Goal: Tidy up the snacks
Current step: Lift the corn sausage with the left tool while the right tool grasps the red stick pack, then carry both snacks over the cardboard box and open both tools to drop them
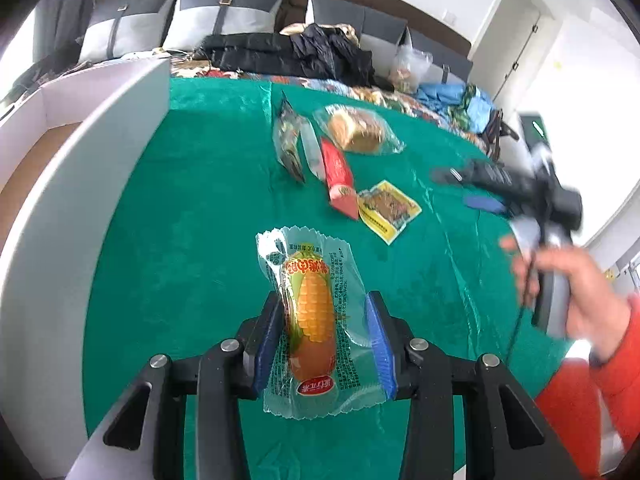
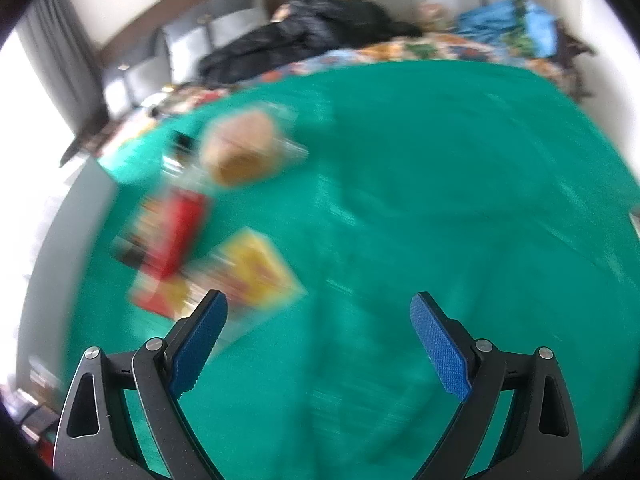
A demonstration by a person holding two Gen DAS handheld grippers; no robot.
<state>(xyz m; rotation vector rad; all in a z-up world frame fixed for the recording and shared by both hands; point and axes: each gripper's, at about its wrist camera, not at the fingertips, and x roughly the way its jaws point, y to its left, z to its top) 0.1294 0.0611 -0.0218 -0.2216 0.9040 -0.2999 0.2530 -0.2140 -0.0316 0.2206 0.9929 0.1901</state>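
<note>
My left gripper [image 1: 326, 312] is shut on a clear-wrapped corn sausage [image 1: 312, 312] and holds it above the green cloth [image 1: 180, 200]. Farther off on the cloth lie a dark foil packet [image 1: 289, 140], a red sausage stick [image 1: 339, 178], a wrapped bun [image 1: 357, 130] and a yellow packet [image 1: 389, 210]. My right gripper [image 2: 318, 334] is open and empty over the cloth. The right wrist view is blurred; it shows the bun [image 2: 240, 148], the red stick [image 2: 172, 232] and the yellow packet [image 2: 248, 272] ahead to the left. The right gripper also shows in the left wrist view [image 1: 476, 186], at the right, in a hand.
A white cardboard box [image 1: 100, 128] with an open top stands at the left edge of the cloth. Behind the cloth are dark clothes [image 1: 296, 54], a plastic bag [image 1: 412, 66], blue fabric [image 1: 460, 96] and grey cushions [image 1: 224, 20].
</note>
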